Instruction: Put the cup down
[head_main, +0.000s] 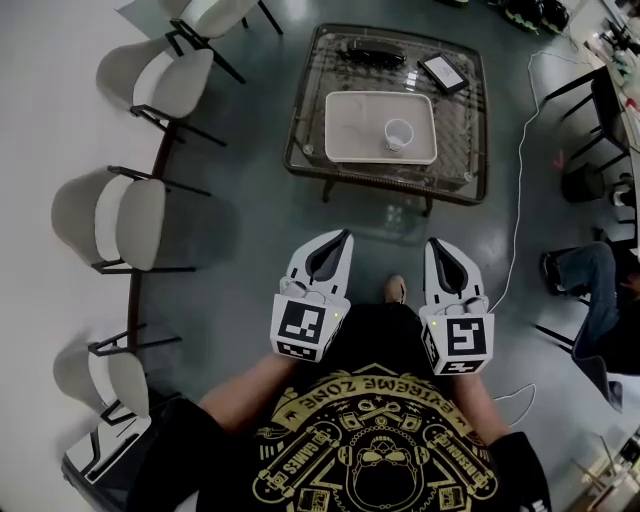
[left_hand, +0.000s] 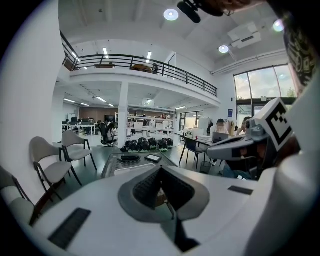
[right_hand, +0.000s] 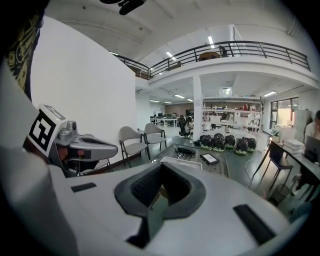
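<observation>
A small clear cup (head_main: 398, 134) stands upright on the right part of a white tray (head_main: 350, 125), which lies on a glass coffee table (head_main: 310, 100). Both grippers hang well short of the table, close to the person's chest. The left gripper (head_main: 337, 238) is shut with nothing in it, and so is the right gripper (head_main: 438, 245). In the left gripper view the left gripper's (left_hand: 160, 169) jaws meet, with the tray (left_hand: 131, 170) far ahead and the right gripper (left_hand: 240, 145) beside it. In the right gripper view the right gripper's (right_hand: 161, 167) jaws meet too, and the left gripper (right_hand: 85, 145) shows at the left.
A dark phone (head_main: 443, 72) and a black object (head_main: 370, 50) lie on the table's far side. Several grey chairs (head_main: 120, 215) line the left wall. A seated person (head_main: 590, 290) and desks are at the right. A white cable (head_main: 520, 180) runs across the floor.
</observation>
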